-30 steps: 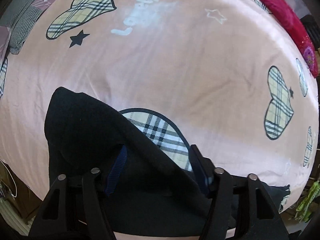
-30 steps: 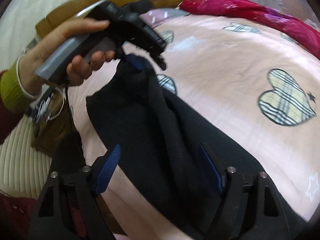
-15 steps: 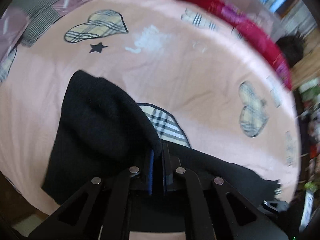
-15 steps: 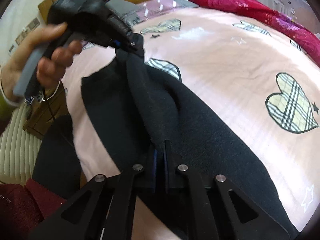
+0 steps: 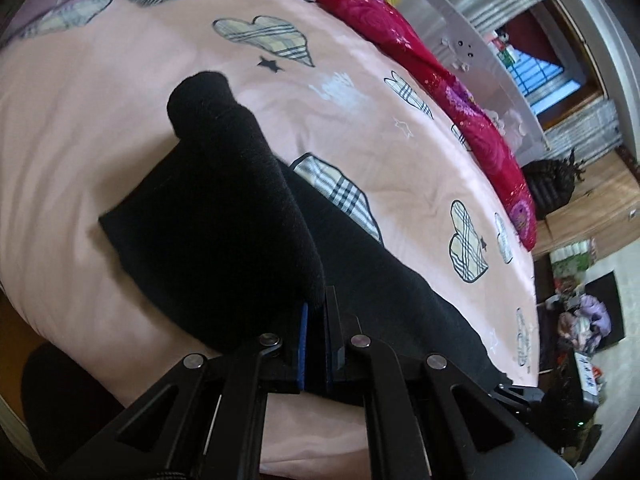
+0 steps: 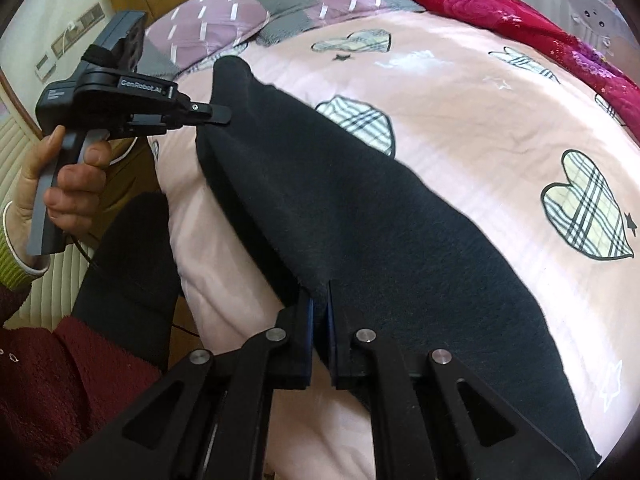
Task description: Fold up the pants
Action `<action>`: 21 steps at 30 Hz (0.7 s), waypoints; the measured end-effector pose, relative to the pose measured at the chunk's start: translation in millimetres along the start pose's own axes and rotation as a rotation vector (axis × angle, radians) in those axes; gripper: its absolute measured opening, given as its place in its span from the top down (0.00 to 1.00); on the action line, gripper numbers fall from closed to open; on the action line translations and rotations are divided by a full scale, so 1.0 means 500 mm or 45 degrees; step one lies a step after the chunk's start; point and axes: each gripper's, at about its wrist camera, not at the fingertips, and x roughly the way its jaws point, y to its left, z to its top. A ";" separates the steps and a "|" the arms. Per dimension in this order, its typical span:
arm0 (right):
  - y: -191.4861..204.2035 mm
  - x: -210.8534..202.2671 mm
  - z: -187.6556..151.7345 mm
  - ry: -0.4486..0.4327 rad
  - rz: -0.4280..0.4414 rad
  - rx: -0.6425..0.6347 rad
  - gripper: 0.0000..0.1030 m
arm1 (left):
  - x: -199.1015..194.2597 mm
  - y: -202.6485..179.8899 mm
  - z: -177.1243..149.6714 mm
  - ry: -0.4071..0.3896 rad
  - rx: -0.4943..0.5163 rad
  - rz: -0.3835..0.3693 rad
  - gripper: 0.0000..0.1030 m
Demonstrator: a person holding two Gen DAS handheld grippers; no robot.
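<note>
Black pants (image 6: 360, 220) lie across a pink heart-print bed (image 6: 460, 112), lifted at two points: the left gripper (image 5: 316, 308) and right gripper (image 6: 319, 312) each pinch fabric at 6 o'clock, fingers clamped narrow.

We look forward from each wrist, close above the bed (image 5: 100, 92) edge, along the fingers. Both views share the black pants (image 5: 224, 216) and pink cover; ours on the right also catches the left hand-held gripper (image 6: 224, 114).
</note>
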 end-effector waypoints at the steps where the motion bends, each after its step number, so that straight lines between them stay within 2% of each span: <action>1: 0.003 0.005 -0.001 0.010 -0.004 -0.004 0.93 | 0.007 0.003 0.000 0.004 -0.008 -0.004 0.96; 10: 0.008 0.032 0.000 0.083 -0.027 -0.035 0.94 | 0.026 0.051 -0.047 0.026 -0.053 -0.036 0.96; 21: 0.013 0.050 -0.007 0.154 -0.047 -0.073 0.94 | 0.042 0.089 -0.070 0.047 -0.076 -0.055 0.96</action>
